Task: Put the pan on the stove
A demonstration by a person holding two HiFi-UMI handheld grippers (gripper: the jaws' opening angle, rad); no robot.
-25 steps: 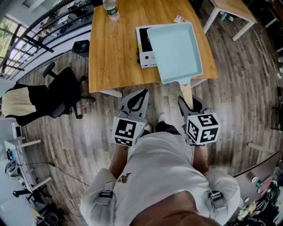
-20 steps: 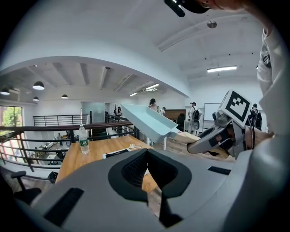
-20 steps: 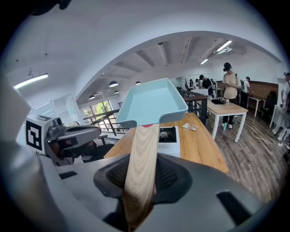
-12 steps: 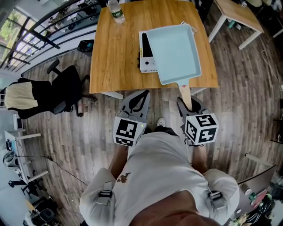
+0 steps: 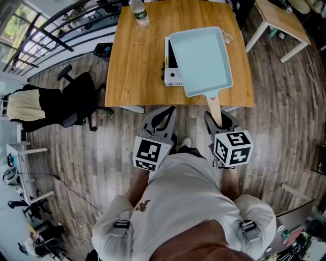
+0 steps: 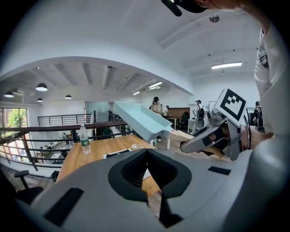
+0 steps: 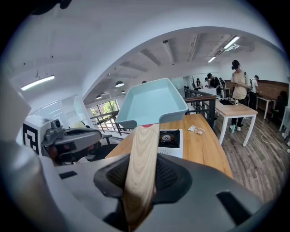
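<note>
Right gripper (image 5: 216,120): is clamping the pan's wooden handle (image 5: 214,108) between its jaws.
Left gripper (image 5: 164,118): is holding nothing, with its jaws pressed together, and is hovering beside the right one, off the table's near edge.
Pan (image 5: 201,58): is hanging tilted in the air over the table (image 5: 137,66), overlapping the stove (image 5: 171,65) in the head view and not resting on it.
Bottle (image 5: 139,11): is standing near the table's far left corner.

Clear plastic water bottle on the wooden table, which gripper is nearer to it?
Left. The left gripper hangs off the wooden table's near edge, slightly right of the clear plastic water bottle; the right gripper, shut on the light blue rectangular pan's wooden handle, is further right.
</note>
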